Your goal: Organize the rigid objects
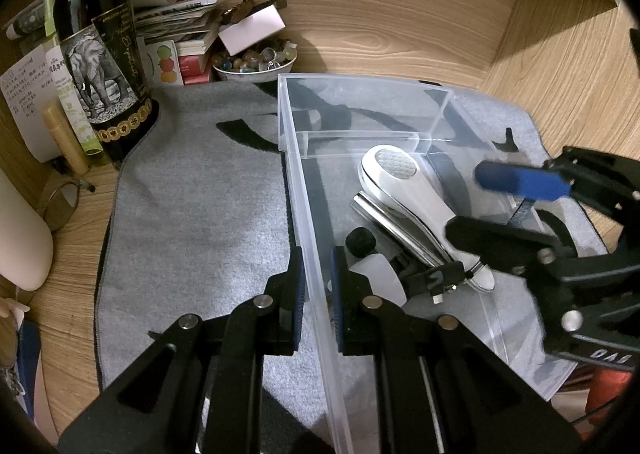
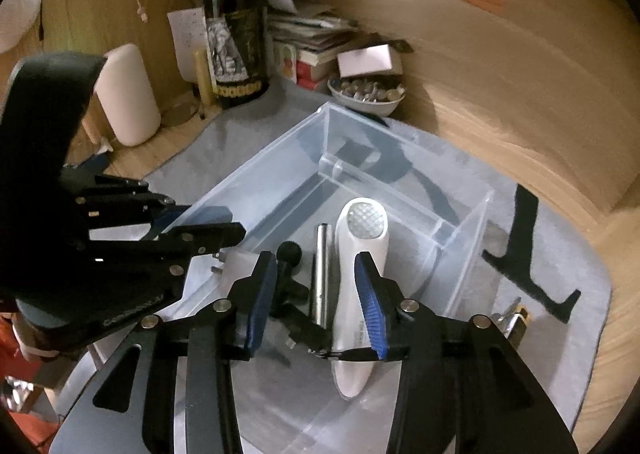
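A clear plastic bin (image 1: 296,182) stands on a grey cloth (image 1: 192,214). In it lie a white handheld device (image 1: 404,182), a silver metal rod (image 1: 396,230) and a black clip with a round knob (image 1: 362,240). My left gripper (image 1: 318,294) is shut on the bin's left wall, one finger on each side. My right gripper (image 2: 316,294) is open above the bin's contents, its fingers either side of the rod (image 2: 322,274) and the white device (image 2: 360,254). It also shows in the left wrist view (image 1: 500,206).
A dark wine bottle (image 1: 100,66), a stack of papers (image 1: 176,22) and a bowl of stones (image 1: 256,62) stand at the back. A white rounded object (image 2: 128,94) stands left. A black bracket (image 2: 524,250) and a metal clip (image 2: 512,318) lie on the cloth right of the bin (image 2: 280,182).
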A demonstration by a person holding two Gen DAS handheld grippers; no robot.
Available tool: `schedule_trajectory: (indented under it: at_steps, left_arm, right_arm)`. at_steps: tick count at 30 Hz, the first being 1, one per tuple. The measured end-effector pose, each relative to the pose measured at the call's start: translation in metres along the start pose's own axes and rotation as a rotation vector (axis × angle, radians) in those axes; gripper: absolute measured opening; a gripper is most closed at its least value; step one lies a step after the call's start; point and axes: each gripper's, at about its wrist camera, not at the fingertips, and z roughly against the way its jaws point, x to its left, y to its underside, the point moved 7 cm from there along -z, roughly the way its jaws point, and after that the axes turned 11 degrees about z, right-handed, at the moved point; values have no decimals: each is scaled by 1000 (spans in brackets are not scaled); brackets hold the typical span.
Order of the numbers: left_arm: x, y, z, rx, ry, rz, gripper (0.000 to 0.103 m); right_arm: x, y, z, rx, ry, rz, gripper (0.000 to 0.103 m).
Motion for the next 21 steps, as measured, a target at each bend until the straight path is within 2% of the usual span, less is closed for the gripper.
schedule_trajectory:
  at_steps: [2, 4, 9, 15, 21]
  left_arm:
    - [0, 0, 0, 0, 0, -1, 11]
    - [0, 0, 0, 0, -1, -2, 11]
    - [0, 0, 0, 1, -3, -2, 11]
    - [0, 0, 0, 1, -2, -2, 11]
    - [0, 0, 0, 1, -2, -2, 11]
  right_arm:
    - [-3, -2, 6, -16, 21, 8, 47]
    - [-7, -3, 13, -37, 48, 7, 50]
    - [-25, -5, 31, -76, 88, -22, 50]
    - [-65, -2, 50, -115, 152, -114, 50]
    - [-105, 13, 52, -100, 205, -217, 50]
